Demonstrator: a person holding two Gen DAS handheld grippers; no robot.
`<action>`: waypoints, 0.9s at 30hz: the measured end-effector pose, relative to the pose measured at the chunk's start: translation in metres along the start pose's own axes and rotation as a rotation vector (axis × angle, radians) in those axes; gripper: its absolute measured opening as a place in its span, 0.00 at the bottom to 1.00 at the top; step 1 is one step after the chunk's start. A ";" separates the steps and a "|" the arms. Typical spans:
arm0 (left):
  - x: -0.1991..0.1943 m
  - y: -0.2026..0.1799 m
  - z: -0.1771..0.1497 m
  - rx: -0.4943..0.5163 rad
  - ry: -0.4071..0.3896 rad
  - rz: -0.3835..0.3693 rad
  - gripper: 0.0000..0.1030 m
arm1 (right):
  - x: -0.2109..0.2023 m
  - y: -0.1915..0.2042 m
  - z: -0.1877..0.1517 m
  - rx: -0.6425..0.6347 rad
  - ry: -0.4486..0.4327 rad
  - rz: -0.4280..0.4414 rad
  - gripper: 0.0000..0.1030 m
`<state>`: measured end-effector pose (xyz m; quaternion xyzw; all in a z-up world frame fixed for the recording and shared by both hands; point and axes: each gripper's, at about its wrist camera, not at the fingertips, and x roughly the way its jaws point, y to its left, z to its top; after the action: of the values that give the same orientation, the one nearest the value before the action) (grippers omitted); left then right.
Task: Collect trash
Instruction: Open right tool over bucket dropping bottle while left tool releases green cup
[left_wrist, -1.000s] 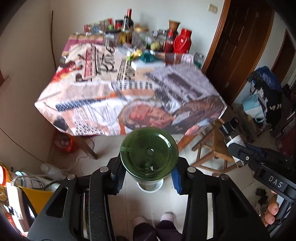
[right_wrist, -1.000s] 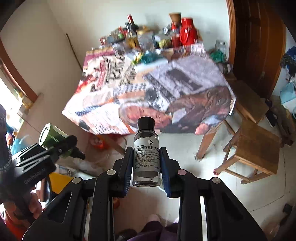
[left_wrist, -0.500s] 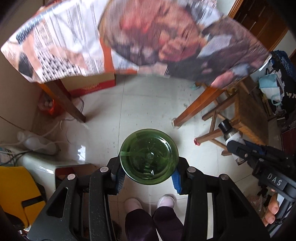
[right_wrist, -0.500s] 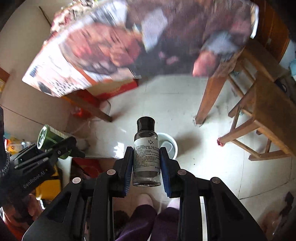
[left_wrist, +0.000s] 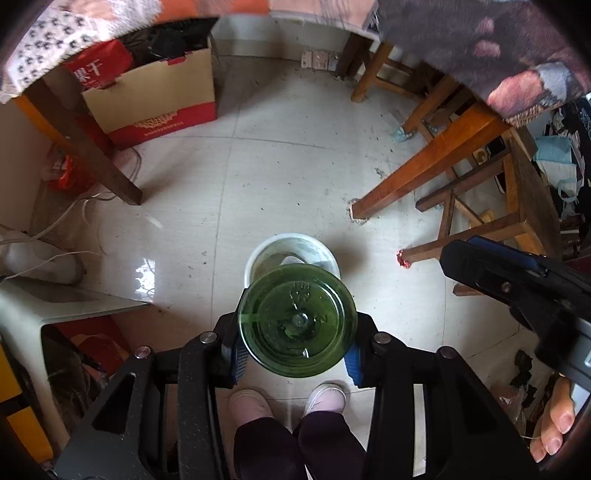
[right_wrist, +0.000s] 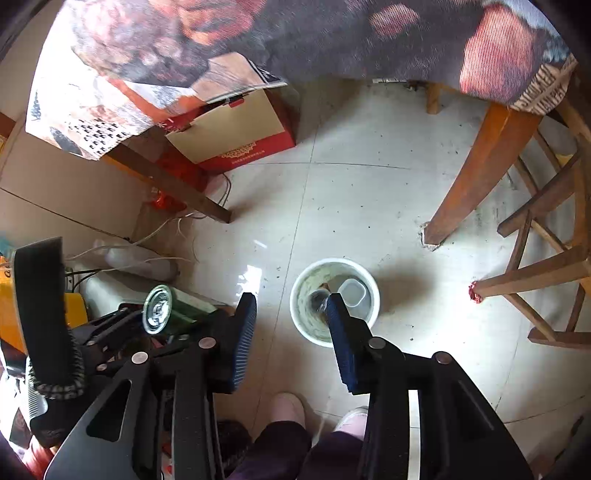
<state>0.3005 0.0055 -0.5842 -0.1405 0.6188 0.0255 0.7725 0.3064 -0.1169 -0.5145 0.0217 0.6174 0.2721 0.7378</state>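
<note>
**A:** How far along are you with the trash?

**B:** Partway. My right gripper is opening with nothing between its pads; the small clear bottle sits blurred inside the white bin, just past my right fingertip, next to a pale container already lying there. So I judge that piece delivered.

**A:** And the other hand?

**B:** My left gripper is clamped on the green bottle, its base facing the camera, both blue pads pressed to its sides. The bin lies on the floor directly beyond it, half hidden by the bottle. That one is left to drop.

**A:** What's different from a second ago?

**B:** Then both grippers looked across at the cloth-covered table, and the right one gripped the clear bottle upright. Now both point steeply at the floor under the table's edge, the bin has come into sight ahead, and my right jaws are empty.
</note>
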 end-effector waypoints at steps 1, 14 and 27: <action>0.004 0.000 0.001 0.005 0.002 -0.005 0.40 | 0.001 -0.002 0.000 0.000 0.001 -0.013 0.35; 0.010 -0.022 0.018 0.002 0.060 -0.034 0.41 | -0.024 -0.016 0.008 0.050 -0.004 -0.104 0.36; -0.142 -0.033 0.031 0.044 -0.085 -0.017 0.41 | -0.136 0.039 0.024 0.017 -0.105 -0.109 0.36</action>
<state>0.3037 0.0009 -0.4355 -0.1275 0.5845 0.0112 0.8013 0.3018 -0.1349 -0.3724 0.0084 0.5802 0.2248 0.7828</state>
